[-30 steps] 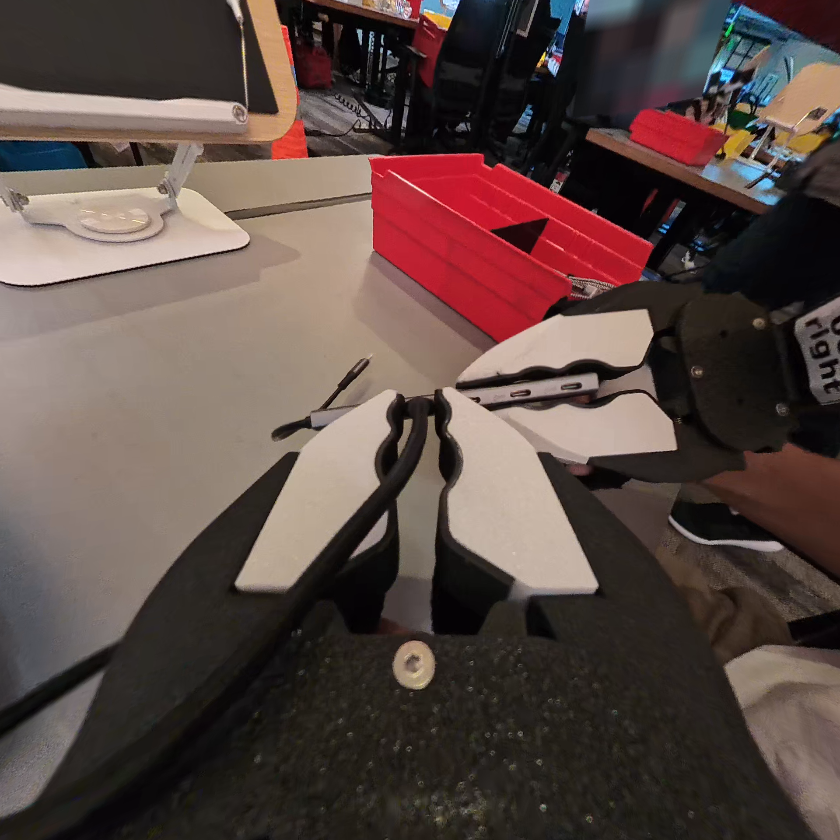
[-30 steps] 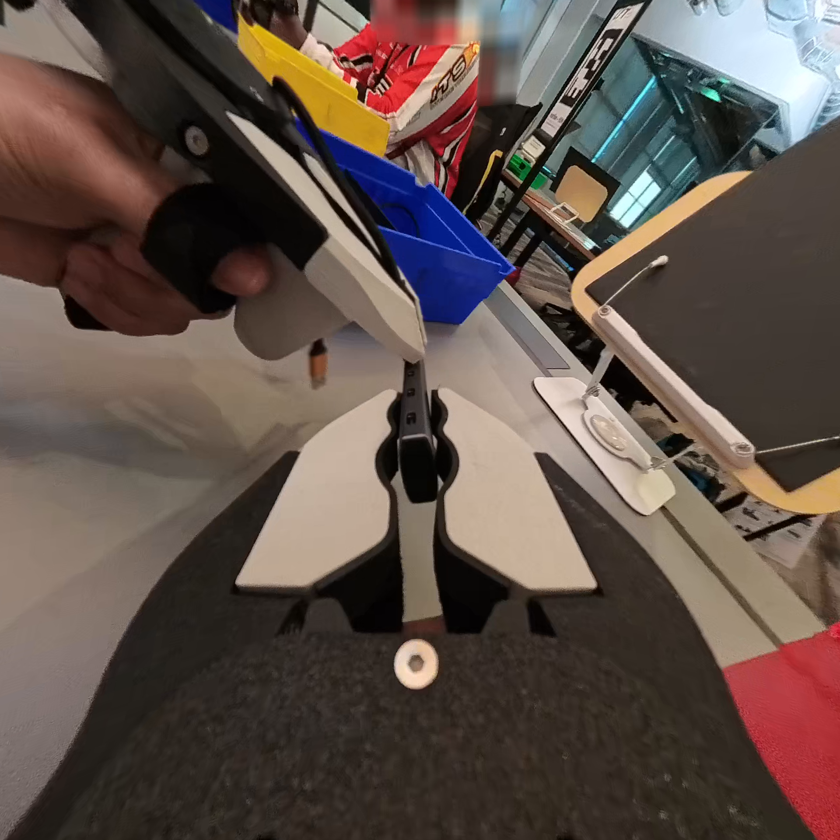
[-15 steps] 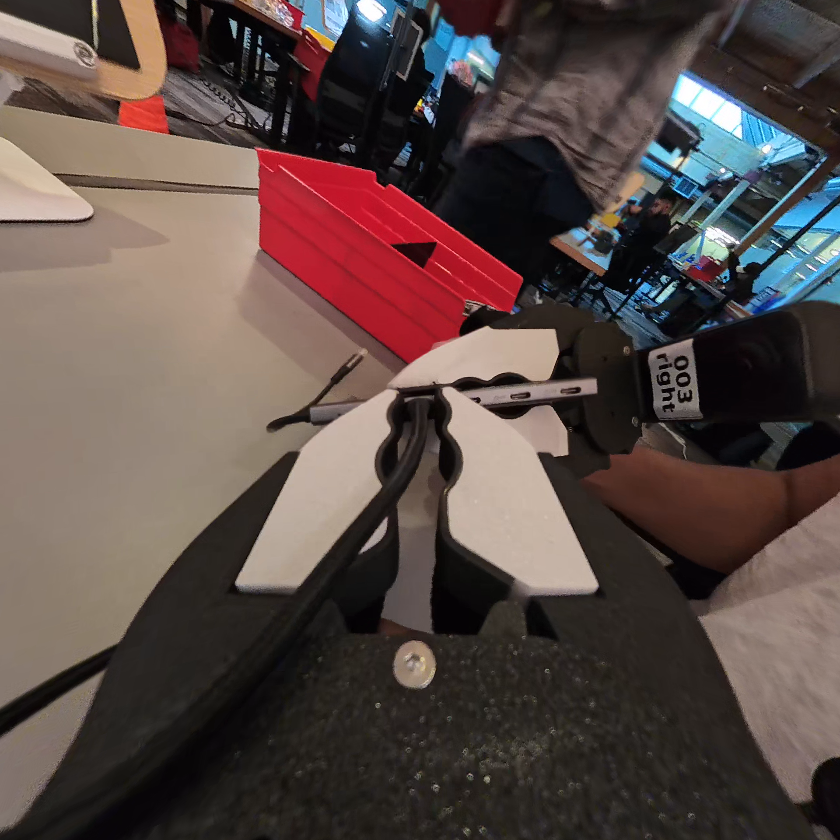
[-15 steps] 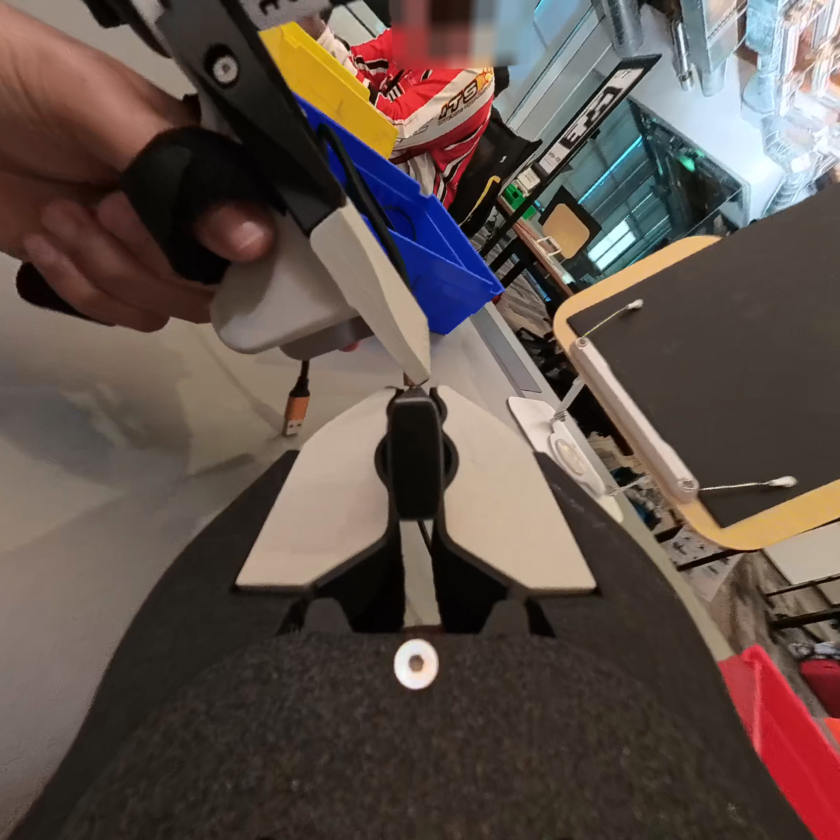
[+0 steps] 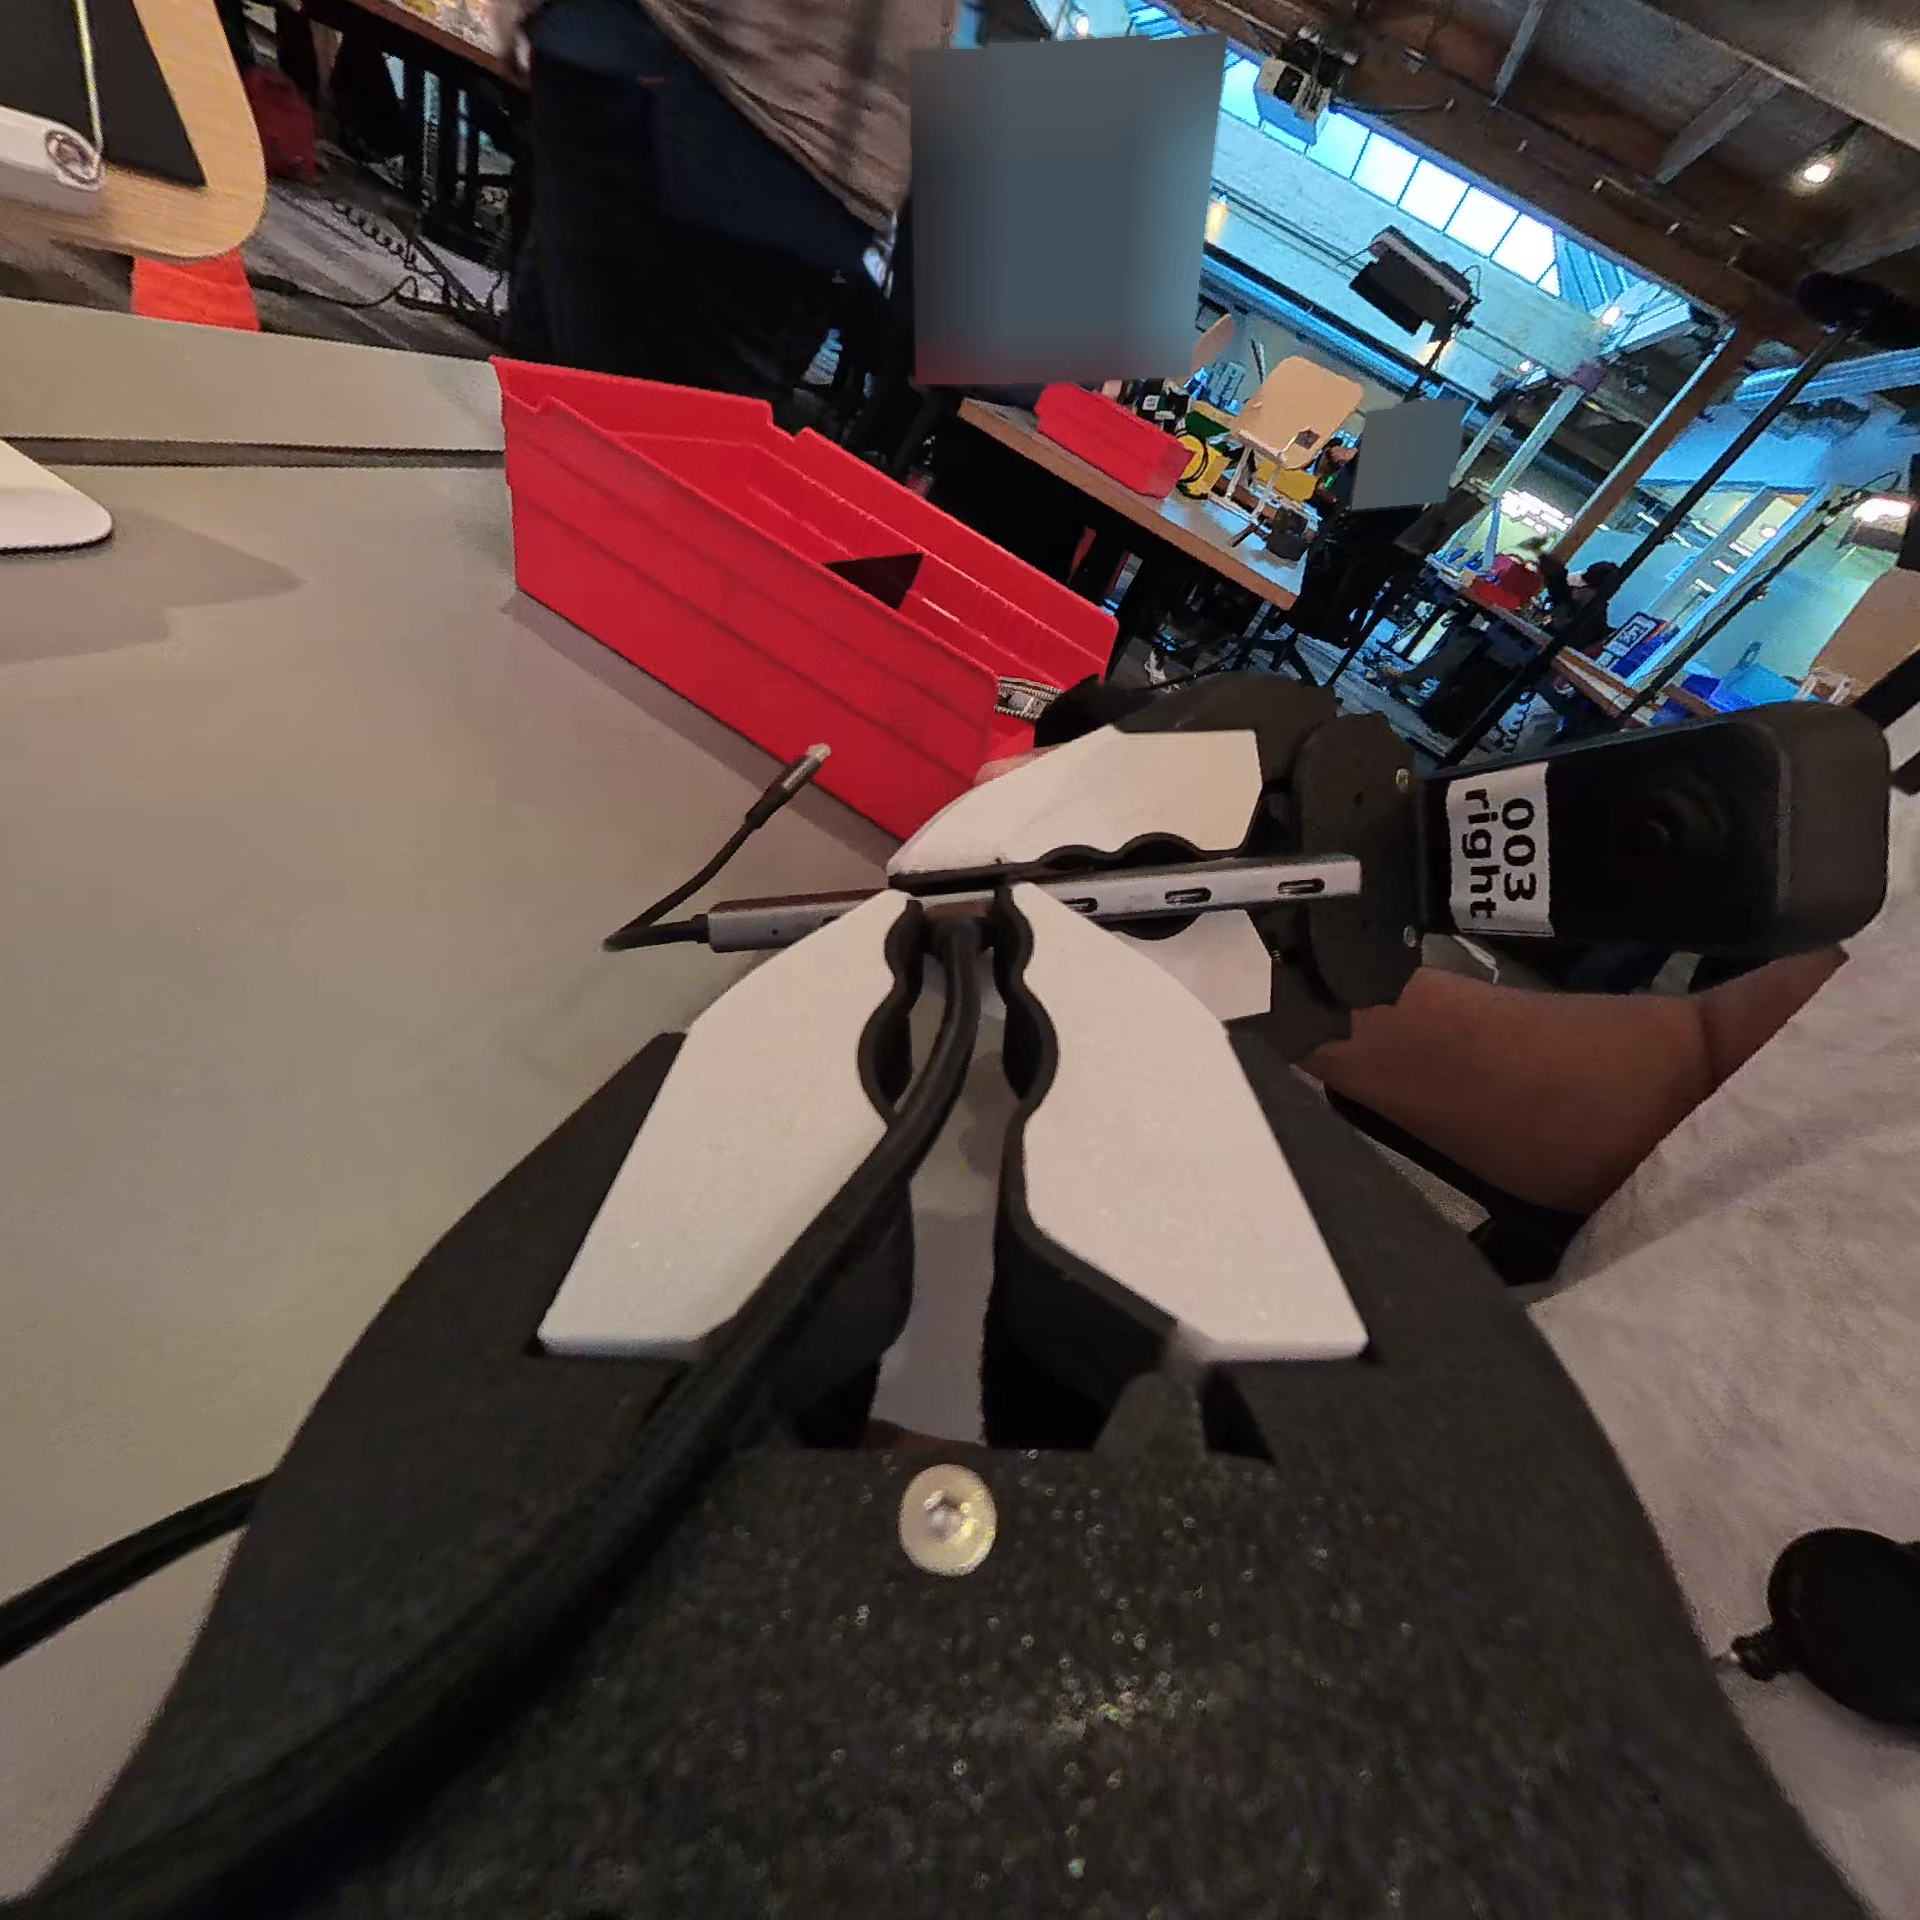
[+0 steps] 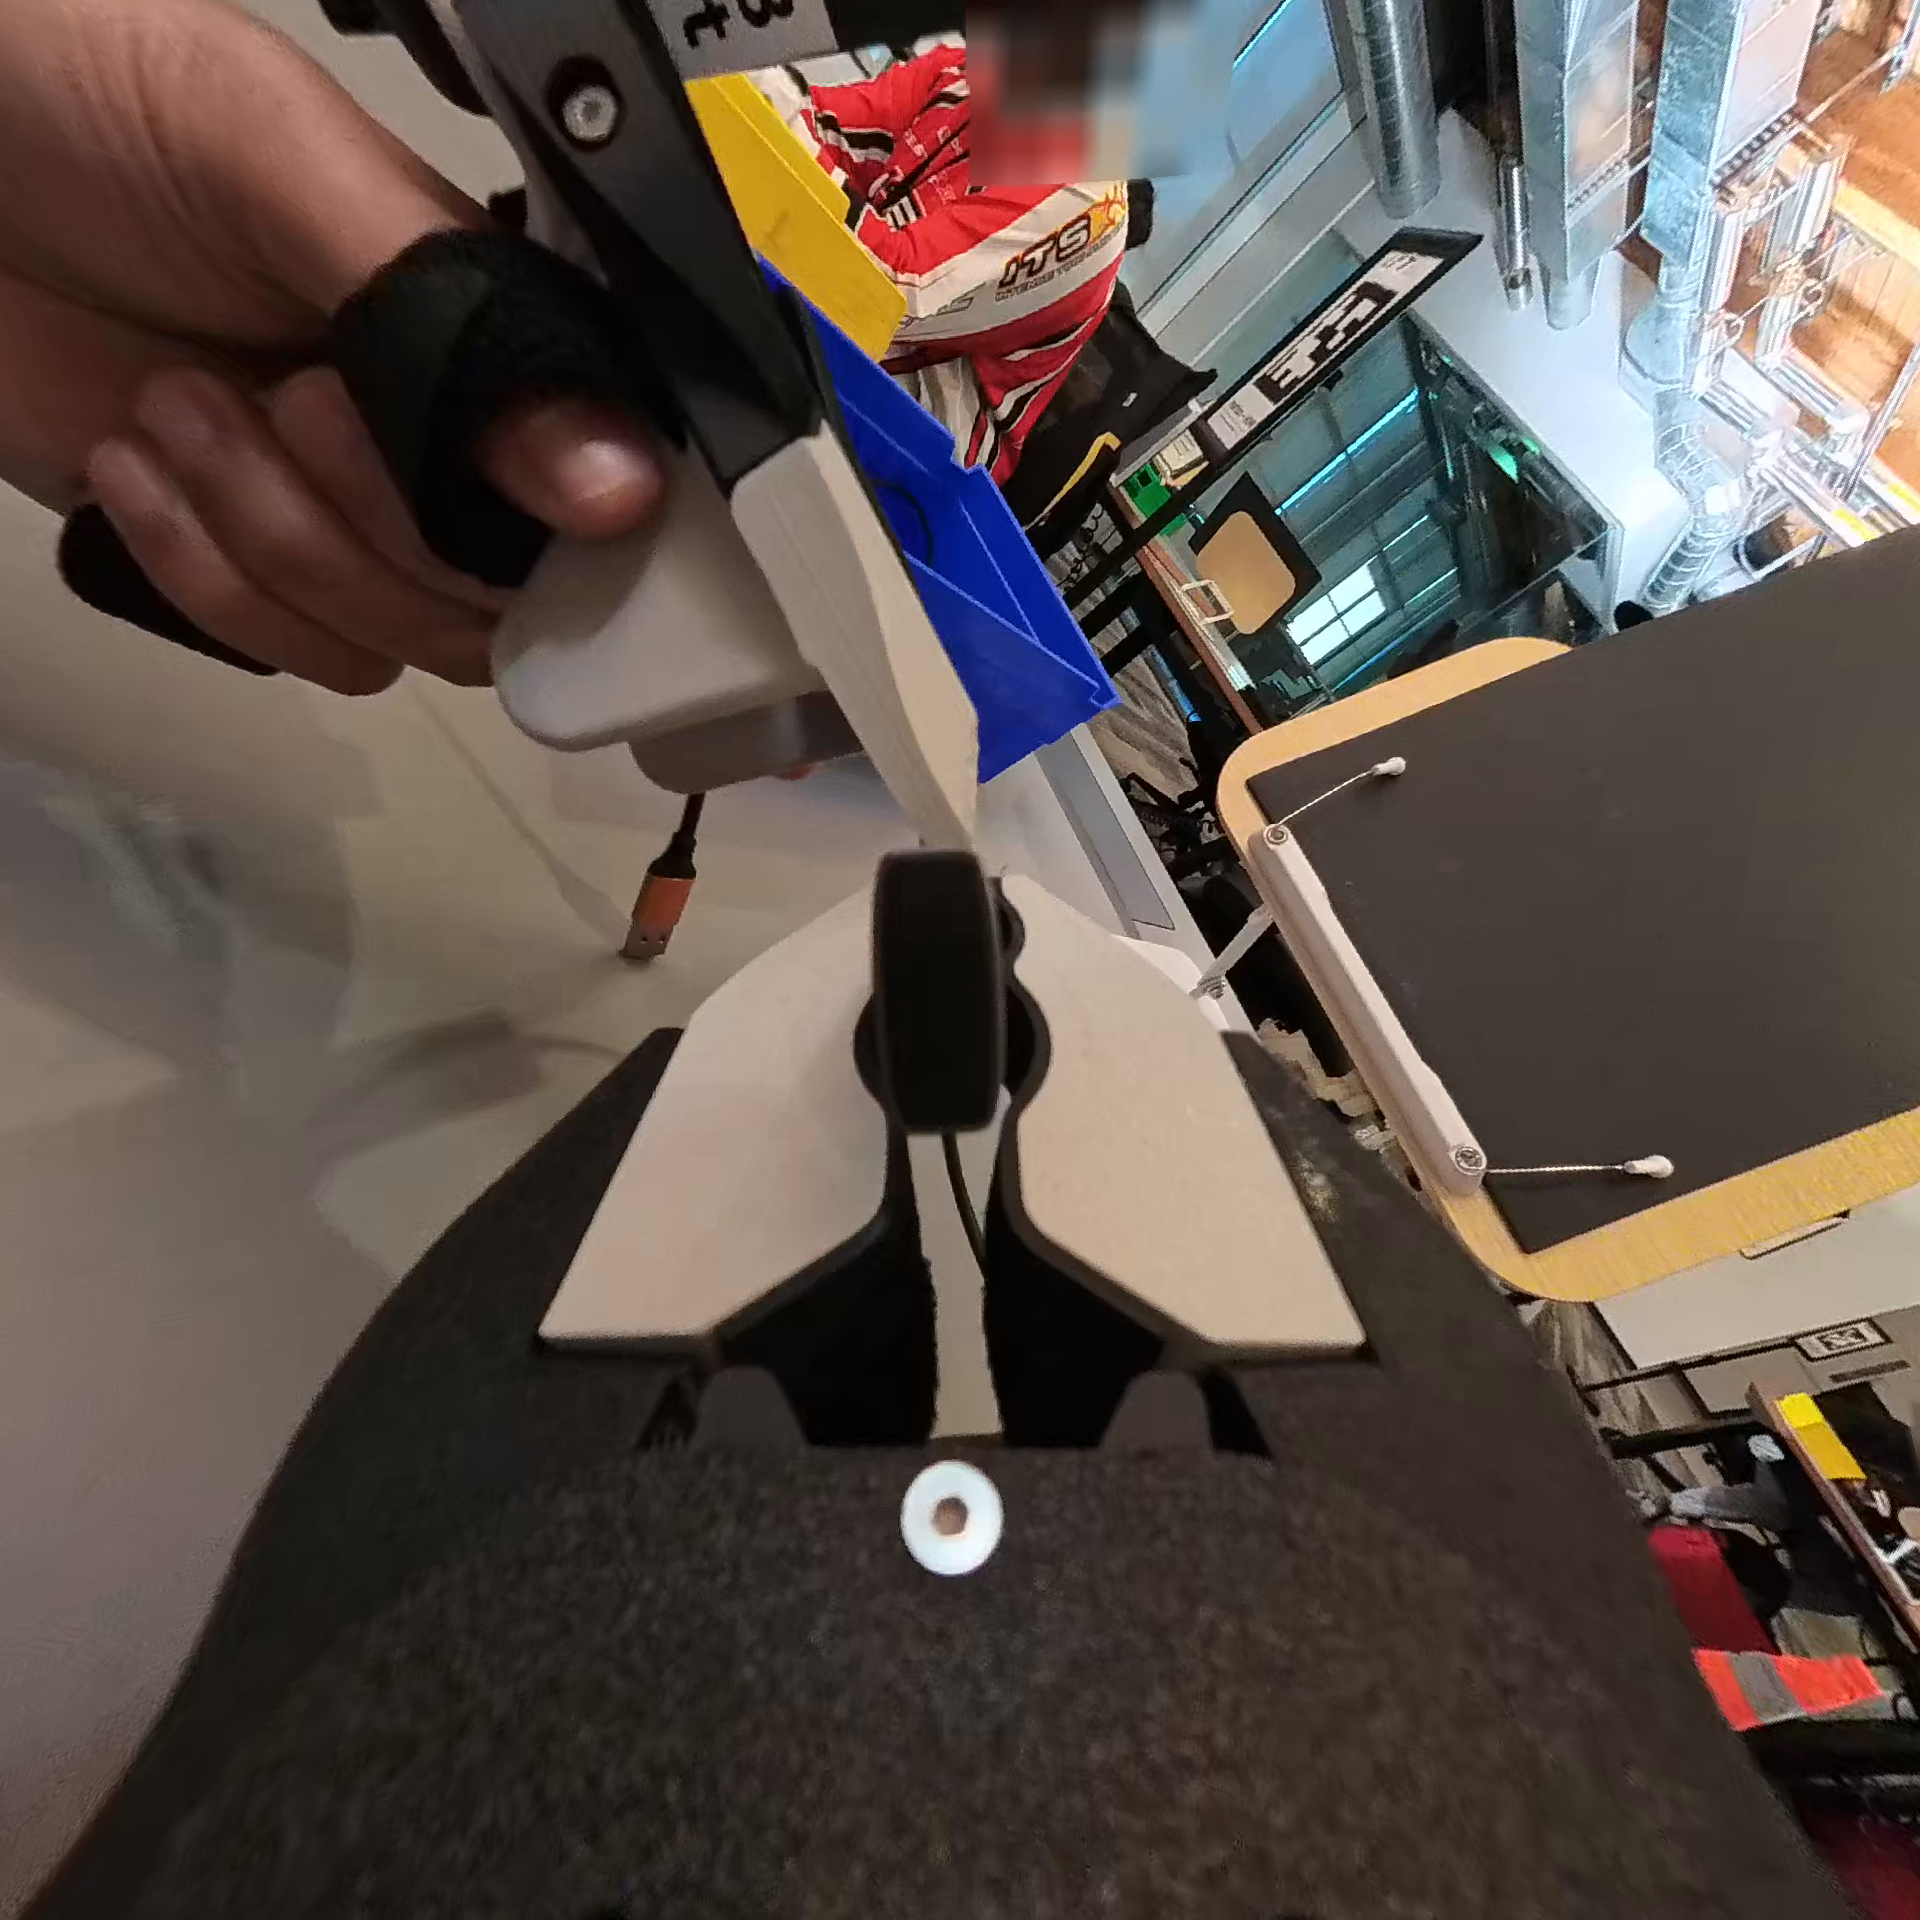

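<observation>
In the left wrist view my left gripper is shut on a black cable that runs up between the pads to the tips. Just past the tips, my right gripper is shut on a slim grey hub with several ports, held level above the grey table. The hub's short lead ends in a plug. In the right wrist view my right gripper clamps the hub end-on. A hand holds the left gripper's fingers just above it, and an orange plug hangs below them.
A red bin stands on the table behind the grippers. A blue bin and a yellow bin stand beyond the left gripper. A black board with a wooden rim stands on a white stand. People are behind the table. Left and right tips are no more than a few centimetres apart.
Both grippers stayed shut on the cable and the hub. The right gripper turned, so the hub now lies level at my left fingertips. The left view swung to the right.
</observation>
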`<control>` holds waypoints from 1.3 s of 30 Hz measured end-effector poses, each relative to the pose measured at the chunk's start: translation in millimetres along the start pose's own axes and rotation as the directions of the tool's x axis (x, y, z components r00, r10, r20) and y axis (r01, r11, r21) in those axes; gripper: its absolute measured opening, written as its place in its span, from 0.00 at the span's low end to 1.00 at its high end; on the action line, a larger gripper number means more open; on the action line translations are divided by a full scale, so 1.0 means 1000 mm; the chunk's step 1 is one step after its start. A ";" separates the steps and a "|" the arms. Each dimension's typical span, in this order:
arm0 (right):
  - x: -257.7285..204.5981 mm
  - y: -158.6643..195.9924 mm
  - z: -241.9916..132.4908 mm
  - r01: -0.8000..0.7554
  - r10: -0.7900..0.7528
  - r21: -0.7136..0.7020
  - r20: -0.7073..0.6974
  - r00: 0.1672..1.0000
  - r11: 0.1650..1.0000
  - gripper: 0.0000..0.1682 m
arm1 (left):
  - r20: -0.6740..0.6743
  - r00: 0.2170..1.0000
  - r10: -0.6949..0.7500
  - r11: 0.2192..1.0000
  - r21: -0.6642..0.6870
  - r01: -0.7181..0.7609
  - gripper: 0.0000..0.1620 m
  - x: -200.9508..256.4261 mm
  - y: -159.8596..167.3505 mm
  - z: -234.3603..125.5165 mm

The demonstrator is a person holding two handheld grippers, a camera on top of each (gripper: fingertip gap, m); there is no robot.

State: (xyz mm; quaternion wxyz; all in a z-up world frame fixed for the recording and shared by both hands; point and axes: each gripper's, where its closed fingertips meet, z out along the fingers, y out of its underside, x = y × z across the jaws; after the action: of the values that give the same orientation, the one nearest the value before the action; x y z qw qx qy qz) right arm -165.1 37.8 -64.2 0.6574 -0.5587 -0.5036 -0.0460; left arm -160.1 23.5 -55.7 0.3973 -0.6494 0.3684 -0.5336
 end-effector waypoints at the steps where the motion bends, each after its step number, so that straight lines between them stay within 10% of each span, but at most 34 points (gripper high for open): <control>1: 0.000 -0.002 -0.001 0.005 -0.005 0.003 -0.007 1.000 1.000 0.07 | -0.002 1.000 0.009 1.000 -0.002 -0.009 0.08 0.001 -0.001 -0.001; 8: 0.000 -0.005 -0.002 0.040 -0.040 0.004 -0.026 0.999 0.999 0.07 | 0.020 0.999 0.045 0.999 -0.012 -0.045 0.07 0.002 -0.003 -0.007; 12: 0.058 0.051 -0.044 -0.194 0.184 -0.054 -0.160 0.970 0.979 0.07 | 0.197 0.980 -0.001 0.955 0.291 -0.057 0.07 -0.048 -0.073 -0.110; 15: 0.056 0.012 -0.028 -0.070 0.066 -0.028 -0.120 0.991 0.997 0.07 | 0.133 0.972 0.195 0.973 0.098 -0.209 0.08 0.001 -0.059 -0.068; 31: 0.127 -0.019 -0.062 -0.396 0.413 0.163 -0.091 0.906 0.904 0.06 | -0.042 0.997 -0.060 0.993 -0.106 0.055 0.08 0.020 0.040 0.001; 39: 0.282 0.141 -0.097 -0.614 0.614 -0.282 -0.100 0.783 0.737 0.06 | -0.020 1.000 0.021 0.988 -0.153 -0.024 0.08 0.023 0.047 0.001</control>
State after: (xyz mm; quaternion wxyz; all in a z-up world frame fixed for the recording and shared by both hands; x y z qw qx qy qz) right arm 119.9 156.2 52.2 0.5435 -0.7859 -0.2783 0.0974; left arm -157.9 -16.6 -89.2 0.3489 -0.6689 0.4191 -0.5051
